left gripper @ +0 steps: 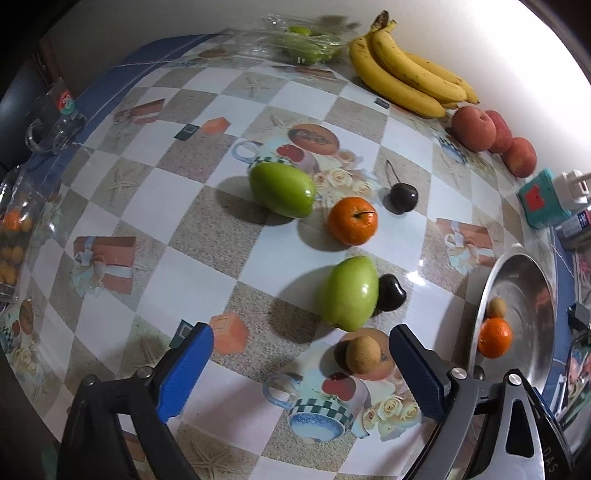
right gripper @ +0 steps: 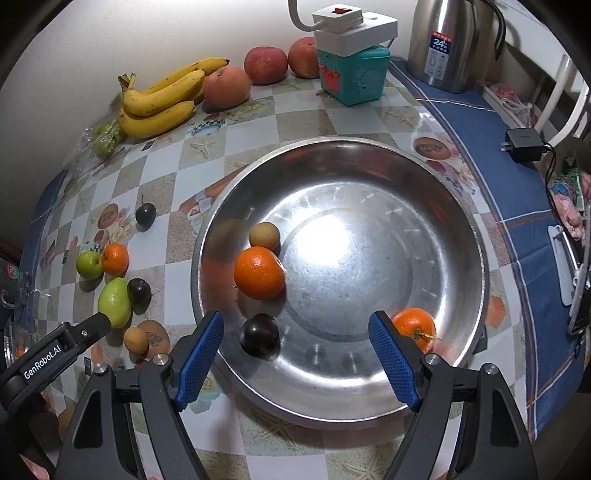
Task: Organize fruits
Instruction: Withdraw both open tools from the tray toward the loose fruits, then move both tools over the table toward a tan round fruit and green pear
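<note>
My left gripper (left gripper: 301, 356) is open and empty above the patterned table, with a small brown longan (left gripper: 363, 353) between its fingers. Ahead lie a green mango (left gripper: 350, 293) touching a dark plum (left gripper: 390, 293), an orange (left gripper: 352, 220), another green fruit (left gripper: 282, 189) and a dark cherry (left gripper: 403, 197). My right gripper (right gripper: 295, 354) is open and empty over the steel bowl (right gripper: 461, 206). The bowl holds two oranges (right gripper: 259, 272) (right gripper: 413, 326), a longan (right gripper: 264, 236) and a dark plum (right gripper: 259, 335). The left gripper also shows in the right wrist view (right gripper: 105, 319).
Bananas (right gripper: 162, 99), red apples (right gripper: 265, 64), a teal box (right gripper: 356, 75) with a white power strip (right gripper: 354, 26) and a steel thermos (right gripper: 448, 44) stand along the wall. A bag of green fruit (left gripper: 303, 40) is at the back. A black charger (right gripper: 522, 144) lies right.
</note>
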### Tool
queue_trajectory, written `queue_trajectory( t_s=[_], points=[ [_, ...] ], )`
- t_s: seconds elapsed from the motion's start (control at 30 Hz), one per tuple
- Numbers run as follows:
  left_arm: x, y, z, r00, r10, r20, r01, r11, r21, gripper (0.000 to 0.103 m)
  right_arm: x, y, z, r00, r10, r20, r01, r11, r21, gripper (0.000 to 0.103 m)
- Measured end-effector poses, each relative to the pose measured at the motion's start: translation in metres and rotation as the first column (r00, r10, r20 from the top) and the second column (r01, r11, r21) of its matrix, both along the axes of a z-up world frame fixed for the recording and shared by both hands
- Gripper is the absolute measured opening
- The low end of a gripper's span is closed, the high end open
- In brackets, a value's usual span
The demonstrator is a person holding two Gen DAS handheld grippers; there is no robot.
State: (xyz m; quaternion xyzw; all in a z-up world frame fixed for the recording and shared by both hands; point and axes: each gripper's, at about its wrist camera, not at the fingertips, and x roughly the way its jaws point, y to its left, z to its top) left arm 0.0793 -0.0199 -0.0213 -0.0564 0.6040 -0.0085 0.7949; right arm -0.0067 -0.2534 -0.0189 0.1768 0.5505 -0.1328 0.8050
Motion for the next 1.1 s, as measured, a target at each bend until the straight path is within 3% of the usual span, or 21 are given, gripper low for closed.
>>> queue_trajectory(
  t_s=[0.27,0.3,0.33,0.37,0.7,1.1],
  points=[
    [0.000,0.007,-0.005,0.999,0.051,-0.008,-0.051,0.999,0.005,0.103,0.001,-0.002,-0.003,1.000,0.005,0.002,-0.005,1.000,0.003,0.084],
    [0.000,0.007,-0.004,0.999,0.053,-0.005,-0.053,0.999,0.006,0.103,0.001,-0.002,-0.003,1.000,0.004,0.002,-0.004,1.000,0.001,0.088],
    [-0.001,0.007,-0.004,0.998,0.056,-0.002,-0.056,0.998,0.009,0.103,0.000,-0.003,-0.003,1.000,0.002,0.001,-0.002,1.000,0.001,0.100],
    [-0.001,0.008,-0.004,0.998,0.059,-0.001,-0.059,0.998,0.012,0.103,0.000,-0.004,-0.003,1.000,-0.004,0.004,0.004,1.000,0.003,0.103],
    [-0.003,0.017,-0.005,0.994,0.107,0.024,-0.108,0.992,0.061,0.103,-0.002,-0.008,-0.001,1.000,-0.026,0.018,0.026,1.000,-0.002,0.103],
    [-0.002,0.014,0.001,0.995,0.092,0.035,-0.094,0.994,0.053,0.103,-0.002,-0.006,0.001,1.000,-0.021,0.019,0.021,1.000,-0.019,0.103]
  ],
)
